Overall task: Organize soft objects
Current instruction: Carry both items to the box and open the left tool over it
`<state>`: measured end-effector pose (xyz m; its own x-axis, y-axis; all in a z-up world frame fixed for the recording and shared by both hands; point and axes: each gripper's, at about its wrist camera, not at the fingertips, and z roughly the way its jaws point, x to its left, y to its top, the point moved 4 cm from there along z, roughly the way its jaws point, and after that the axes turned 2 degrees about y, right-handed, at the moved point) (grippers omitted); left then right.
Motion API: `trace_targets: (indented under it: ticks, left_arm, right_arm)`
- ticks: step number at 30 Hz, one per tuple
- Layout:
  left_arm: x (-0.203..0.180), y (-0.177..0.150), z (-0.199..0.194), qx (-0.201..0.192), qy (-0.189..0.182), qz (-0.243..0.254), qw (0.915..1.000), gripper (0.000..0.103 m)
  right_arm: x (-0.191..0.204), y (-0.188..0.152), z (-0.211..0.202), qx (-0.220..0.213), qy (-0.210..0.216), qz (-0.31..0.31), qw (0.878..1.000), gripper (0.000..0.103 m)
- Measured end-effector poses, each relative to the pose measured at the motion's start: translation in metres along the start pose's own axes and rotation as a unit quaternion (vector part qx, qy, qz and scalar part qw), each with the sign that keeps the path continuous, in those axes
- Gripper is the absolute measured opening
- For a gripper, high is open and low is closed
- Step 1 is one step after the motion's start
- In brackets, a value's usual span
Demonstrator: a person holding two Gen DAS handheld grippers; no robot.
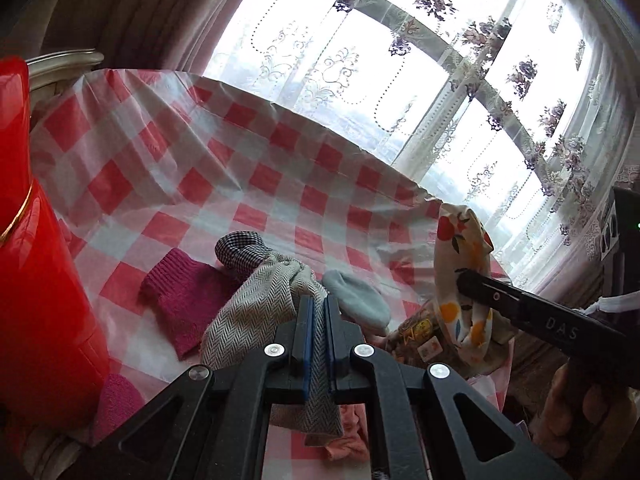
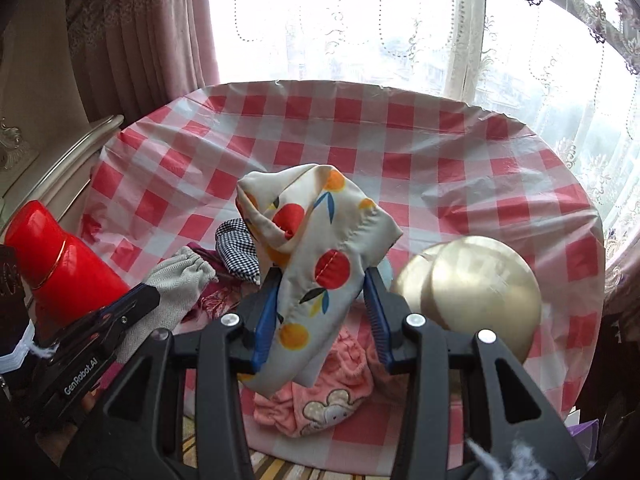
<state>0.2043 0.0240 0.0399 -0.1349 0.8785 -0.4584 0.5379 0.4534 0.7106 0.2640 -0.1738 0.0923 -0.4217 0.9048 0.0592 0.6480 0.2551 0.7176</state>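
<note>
We've got both cloths lifted mid-sort: the fruit-print cloth (image 2: 320, 264) pinched in our right gripper (image 2: 320, 320), the grey herringbone cloth (image 1: 260, 308) clamped in our left gripper (image 1: 318, 320) above the checked tablecloth (image 1: 240, 168), next probably laying each down neatly.

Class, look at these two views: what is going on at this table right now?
A person works with two handheld claws over a red-checked tablecloth. The left claw is shut on a grey herringbone cloth; the right claw grips a fruit-print cloth, lifted. A magenta knit piece, a houndstooth cloth and a pink garment lie unsorted.
</note>
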Motion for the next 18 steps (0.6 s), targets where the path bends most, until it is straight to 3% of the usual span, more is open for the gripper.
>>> trace_targets:
  ticks: [8, 18]
  left_arm:
    - [-0.037, -0.014, -0.032, -0.016, -0.031, 0.041, 0.9985, 0.006]
    - [-0.106, -0.047, -0.057, 0.01, -0.099, 0.097, 0.9904, 0.006]
  right_arm:
    - [-0.06, -0.044, -0.066, 0.001, -0.019, 0.048, 0.999, 0.046]
    - [-0.178, -0.137, -0.136, 0.031, -0.101, 0.155, 0.982, 0.046]
